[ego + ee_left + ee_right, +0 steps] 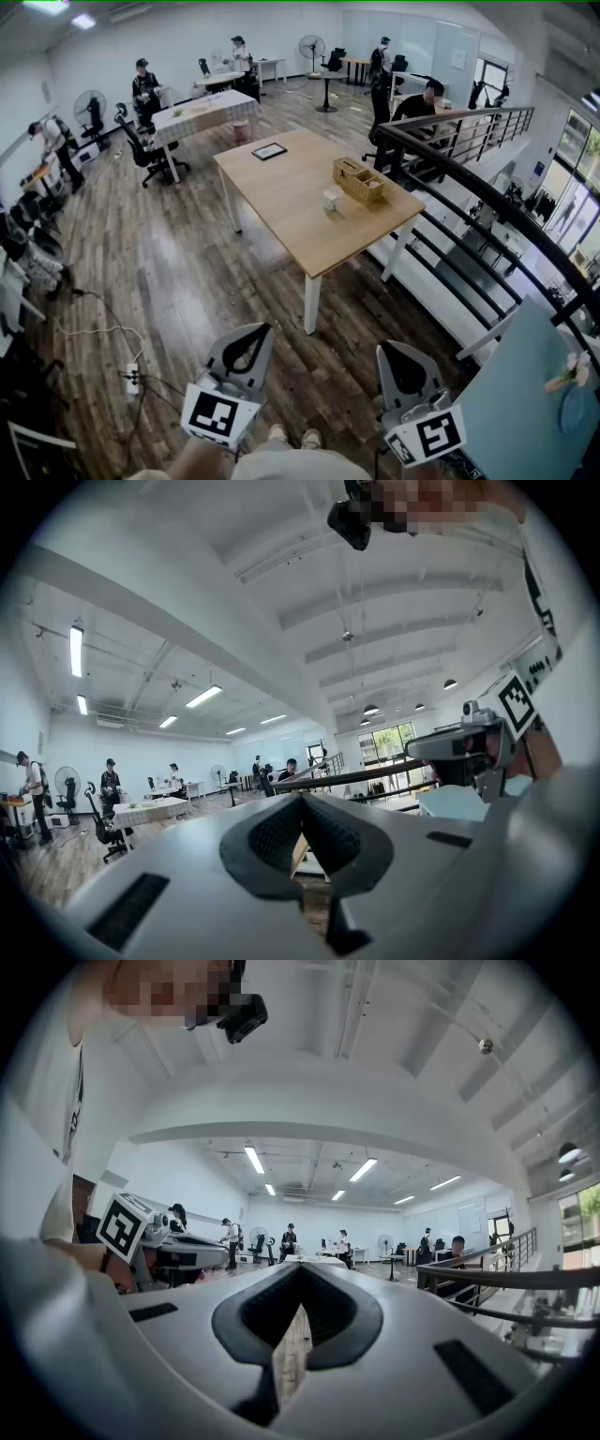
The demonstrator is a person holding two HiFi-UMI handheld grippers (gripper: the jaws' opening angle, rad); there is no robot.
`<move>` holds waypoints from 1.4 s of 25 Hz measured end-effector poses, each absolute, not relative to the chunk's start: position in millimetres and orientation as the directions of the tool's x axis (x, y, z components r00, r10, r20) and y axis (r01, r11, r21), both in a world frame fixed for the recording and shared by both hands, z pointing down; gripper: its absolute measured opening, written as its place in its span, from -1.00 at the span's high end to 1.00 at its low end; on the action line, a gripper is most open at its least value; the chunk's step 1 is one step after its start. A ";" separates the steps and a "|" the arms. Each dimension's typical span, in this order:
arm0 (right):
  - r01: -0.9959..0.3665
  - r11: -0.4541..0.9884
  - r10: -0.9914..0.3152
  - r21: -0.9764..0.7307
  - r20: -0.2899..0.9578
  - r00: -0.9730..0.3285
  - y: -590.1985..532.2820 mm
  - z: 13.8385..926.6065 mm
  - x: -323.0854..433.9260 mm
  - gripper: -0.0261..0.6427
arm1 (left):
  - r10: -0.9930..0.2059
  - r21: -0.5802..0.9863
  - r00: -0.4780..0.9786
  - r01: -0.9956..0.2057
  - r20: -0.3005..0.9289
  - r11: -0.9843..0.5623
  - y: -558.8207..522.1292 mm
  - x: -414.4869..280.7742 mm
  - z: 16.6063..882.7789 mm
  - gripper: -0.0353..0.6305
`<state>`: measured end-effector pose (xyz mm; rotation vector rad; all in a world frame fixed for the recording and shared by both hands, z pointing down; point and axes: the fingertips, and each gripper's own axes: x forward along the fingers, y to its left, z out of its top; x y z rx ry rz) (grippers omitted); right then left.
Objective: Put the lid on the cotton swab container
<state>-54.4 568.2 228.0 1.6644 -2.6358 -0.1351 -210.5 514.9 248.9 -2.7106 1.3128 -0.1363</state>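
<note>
L. gripper (246, 352) and r. gripper (405, 370), jaws closed tight on nothing, hung well apart from the table (281, 187). Small white container (330, 200), prob. the swab one, sat beside a wooden box (359, 180); lid not made out. Risk: jaws arriving closed could topple it.

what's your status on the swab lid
Left gripper, right gripper shut, empty. Small white container on wooden table, far ahead, beside wooden box. Floor between looks open.

Open-plan office on a dark wood floor (169, 272)
Light wooden table (281, 187) at centre; black railing (525, 1277) and windows (574, 141) right; white walls (141, 42), ceiling strip lights (253, 1159), 2 fans (312, 45) far.
</note>
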 end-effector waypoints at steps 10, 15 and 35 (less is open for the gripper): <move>-0.902 0.425 -0.904 0.077 -0.014 -0.427 571.4 232.0 -45.0 0.85 | -0.787 -0.162 0.616 -0.773 0.041 -0.613 519.9 -203.4 248.5 0.82; -0.916 0.397 -0.916 0.057 -0.041 -0.399 573.6 231.7 -29.4 0.85 | -0.781 -0.170 0.624 -0.765 0.041 -0.621 522.7 -191.4 246.8 0.82; -0.906 0.416 -0.909 0.081 -0.004 -0.418 532.4 257.0 2.0 0.85 | -0.776 -0.140 0.631 -0.766 0.026 -0.627 485.0 -155.4 269.0 0.82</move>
